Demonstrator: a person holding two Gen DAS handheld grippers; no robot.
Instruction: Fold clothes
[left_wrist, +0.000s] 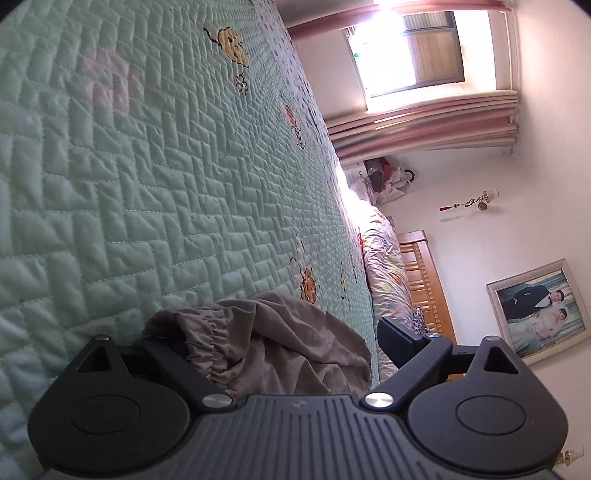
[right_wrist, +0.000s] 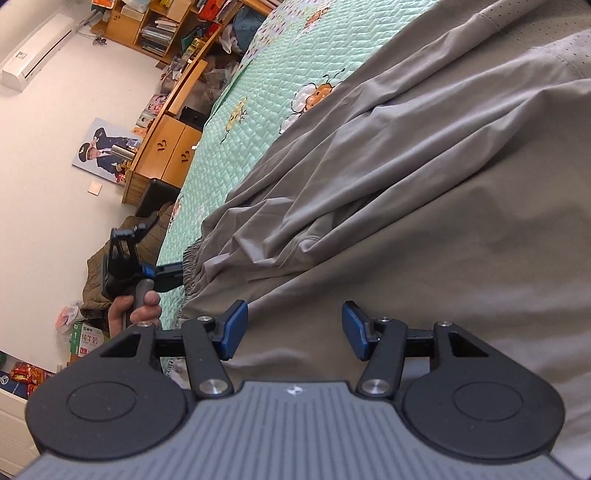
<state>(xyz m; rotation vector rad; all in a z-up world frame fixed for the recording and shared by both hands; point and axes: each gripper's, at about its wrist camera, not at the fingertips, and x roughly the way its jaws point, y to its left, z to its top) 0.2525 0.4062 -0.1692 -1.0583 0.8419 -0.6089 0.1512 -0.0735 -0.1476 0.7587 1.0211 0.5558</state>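
A pair of grey trousers (right_wrist: 424, 177) lies spread and wrinkled on the mint-green quilted bed cover (right_wrist: 236, 147). My right gripper (right_wrist: 293, 330) hovers just above the grey cloth, fingers wide open and empty. My left gripper (left_wrist: 273, 343) is open at the gathered elastic waistband (left_wrist: 210, 332) of the trousers (left_wrist: 280, 339); its right finger (left_wrist: 399, 343) shows, its left finger is hidden by the cloth. The left gripper also shows in the right wrist view (right_wrist: 168, 275), held by a hand at the waistband edge.
The quilted cover (left_wrist: 147, 184) fills most of the left wrist view. A folded floral duvet (left_wrist: 388, 273) and wooden headboard (left_wrist: 428, 280) lie at the bed's end. Wooden cabinets and shelves (right_wrist: 166, 144) stand along the wall beside the bed.
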